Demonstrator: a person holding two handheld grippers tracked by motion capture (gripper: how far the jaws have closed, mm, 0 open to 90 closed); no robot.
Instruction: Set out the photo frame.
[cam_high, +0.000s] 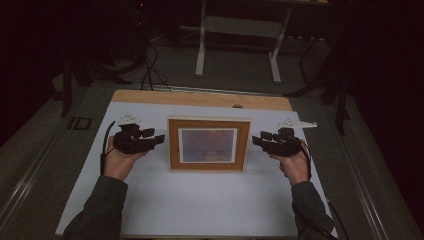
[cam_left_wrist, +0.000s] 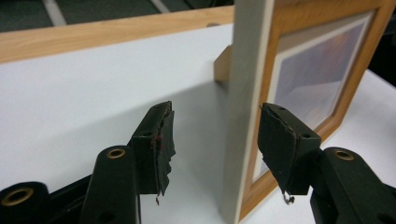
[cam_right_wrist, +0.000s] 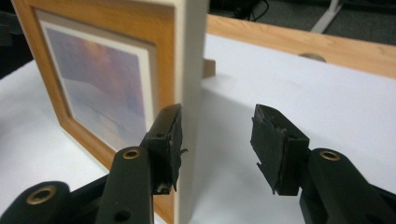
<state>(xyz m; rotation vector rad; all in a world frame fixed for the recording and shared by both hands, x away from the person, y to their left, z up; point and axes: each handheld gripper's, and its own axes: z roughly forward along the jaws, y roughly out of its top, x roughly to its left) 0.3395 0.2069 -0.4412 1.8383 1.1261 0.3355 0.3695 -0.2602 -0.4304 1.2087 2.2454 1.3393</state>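
Standing upright mid-worktop (cam_high: 150, 210), nearer far edge: picture frame (cam_high: 208, 144), wooden, propped on back stand. We hold left gripper (cam_high: 161, 138) just off frame's left side, right gripper (cam_high: 254, 140) just off its right side. Both grippers wide apart, frame's pale side edges between jaws, pads not pressing, nothing gripped.

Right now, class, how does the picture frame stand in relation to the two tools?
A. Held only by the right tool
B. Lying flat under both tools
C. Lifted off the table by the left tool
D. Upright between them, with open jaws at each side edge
D: the wooden picture frame stands upright on the white table top, with the left tool and right tool at its side edges, jaws open and apart from it.
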